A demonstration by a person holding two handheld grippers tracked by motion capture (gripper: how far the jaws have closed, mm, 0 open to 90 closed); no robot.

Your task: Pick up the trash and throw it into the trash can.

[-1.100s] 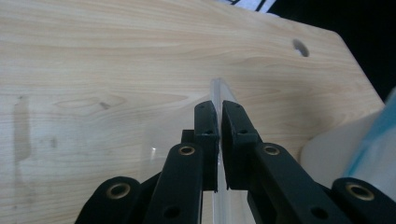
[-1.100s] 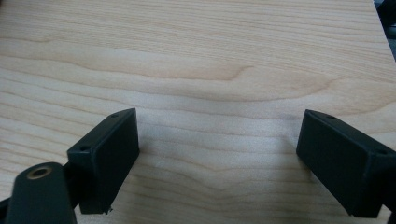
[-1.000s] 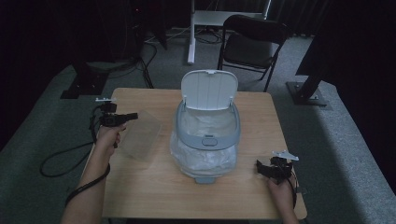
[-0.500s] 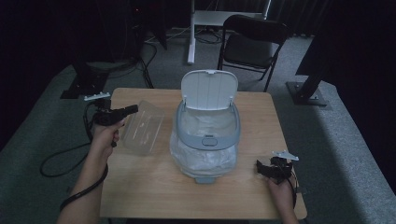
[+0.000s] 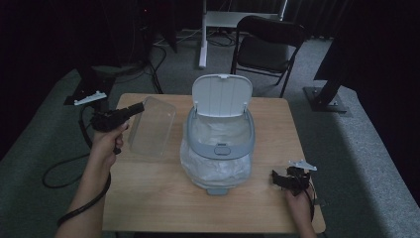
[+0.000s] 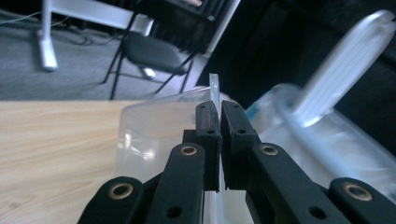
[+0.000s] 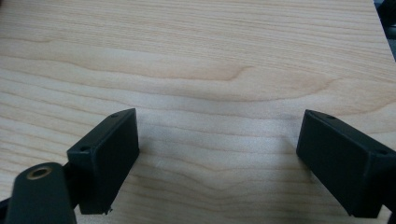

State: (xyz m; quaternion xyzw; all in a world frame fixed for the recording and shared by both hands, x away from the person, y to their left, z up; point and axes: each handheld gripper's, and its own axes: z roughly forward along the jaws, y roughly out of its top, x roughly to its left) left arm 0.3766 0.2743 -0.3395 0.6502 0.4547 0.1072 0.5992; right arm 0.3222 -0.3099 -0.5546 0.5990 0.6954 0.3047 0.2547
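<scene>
A clear plastic container (image 5: 151, 126) hangs tilted above the table's left side, beside the bin. My left gripper (image 5: 138, 106) is shut on its rim; in the left gripper view the jaws pinch the thin clear container edge (image 6: 214, 91). A small grey-and-white bin (image 5: 219, 144) stands at the table's middle, its lid (image 5: 222, 95) raised upright and a clear bag lining it. My right gripper (image 5: 278, 178) rests low at the table's front right, open, with bare wood between its fingers (image 7: 109, 158).
The wooden table (image 5: 148, 198) has free room at the front left. A black folding chair (image 5: 267, 44) stands behind the table. A dark stand base (image 5: 327, 99) is on the floor at the right. Cable (image 5: 64, 168) trails off the table's left.
My left gripper has lifted the clear container and carried it rightward toward the bin, tilting it up. The right gripper has not moved.
</scene>
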